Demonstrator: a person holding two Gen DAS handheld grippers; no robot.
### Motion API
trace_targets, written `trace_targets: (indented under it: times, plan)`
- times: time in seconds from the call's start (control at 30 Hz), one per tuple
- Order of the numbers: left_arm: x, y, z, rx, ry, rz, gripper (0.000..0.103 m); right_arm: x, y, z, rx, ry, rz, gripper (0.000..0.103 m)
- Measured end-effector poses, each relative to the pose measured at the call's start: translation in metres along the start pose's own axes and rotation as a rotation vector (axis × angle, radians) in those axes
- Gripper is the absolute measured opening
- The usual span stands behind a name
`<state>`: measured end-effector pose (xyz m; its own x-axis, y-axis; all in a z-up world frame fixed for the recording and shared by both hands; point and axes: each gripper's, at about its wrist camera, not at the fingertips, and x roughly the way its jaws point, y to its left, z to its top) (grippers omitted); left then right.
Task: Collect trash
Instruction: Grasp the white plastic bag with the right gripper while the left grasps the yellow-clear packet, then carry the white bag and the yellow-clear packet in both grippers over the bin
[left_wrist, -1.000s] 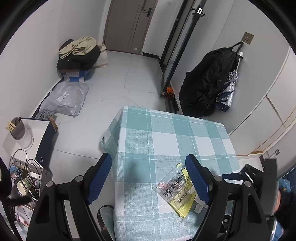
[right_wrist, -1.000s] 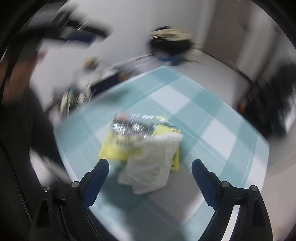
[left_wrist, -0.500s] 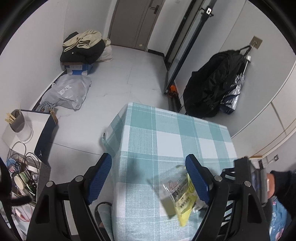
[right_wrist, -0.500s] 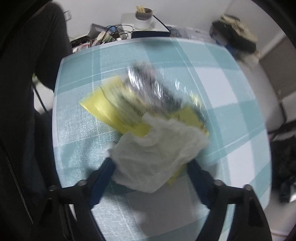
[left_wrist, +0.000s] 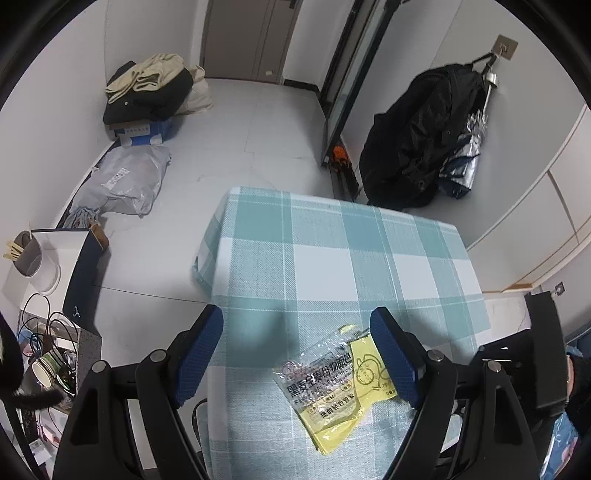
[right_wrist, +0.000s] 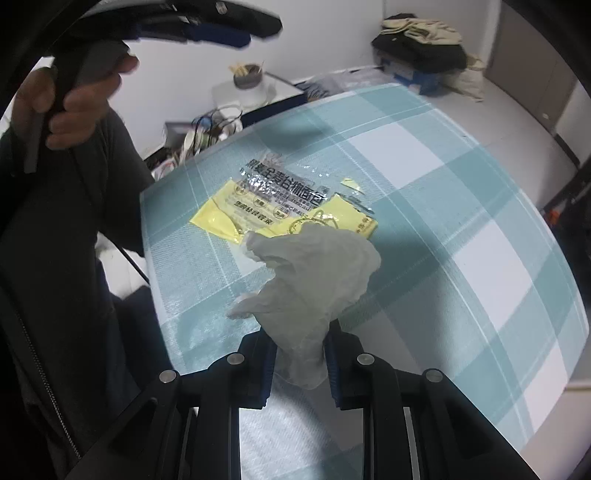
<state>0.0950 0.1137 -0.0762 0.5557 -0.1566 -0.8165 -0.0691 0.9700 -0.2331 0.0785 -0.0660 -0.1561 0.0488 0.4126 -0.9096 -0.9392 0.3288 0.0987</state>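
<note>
A yellow and clear snack wrapper (left_wrist: 332, 384) lies flat near the front of the teal checked table (left_wrist: 332, 258); it also shows in the right wrist view (right_wrist: 280, 206). My right gripper (right_wrist: 299, 365) is shut on a crumpled white plastic glove (right_wrist: 314, 269), held just above the table beside the wrapper. My left gripper (left_wrist: 295, 354) is open and empty, above the table's front edge, with the wrapper under its right finger (left_wrist: 391, 358). The left gripper also appears at the top left of the right wrist view (right_wrist: 207, 29).
The person's dark jacket (right_wrist: 55, 258) stands at the table's left. A cluttered side stand with cables and cups (left_wrist: 40, 350) is to the left. A box with clothes (left_wrist: 147, 99), a grey bag (left_wrist: 122, 181) and a hanging black coat (left_wrist: 417, 140) lie beyond.
My right gripper closed on the white glove and lifted it off the wrapper. The left gripper stayed open and drifted slightly over the table.
</note>
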Motion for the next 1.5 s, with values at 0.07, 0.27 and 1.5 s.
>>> trace_targets:
  times: [0.07, 0.27, 1.5]
  plan:
    - [0.006, -0.006, -0.001, 0.021, 0.026, -0.004, 0.079, -0.005, -0.002, -0.008, 0.024, 0.000, -0.004, 0.016]
    - [0.038, -0.028, -0.014, 0.146, 0.173, -0.066, 0.079, -0.018, -0.011, -0.025, 0.160, -0.044, -0.030, 0.007]
    - [0.062, -0.055, -0.057, 0.310, 0.371, -0.101, 0.005, -0.105, 0.003, -0.089, 0.494, -0.457, 0.014, 0.004]
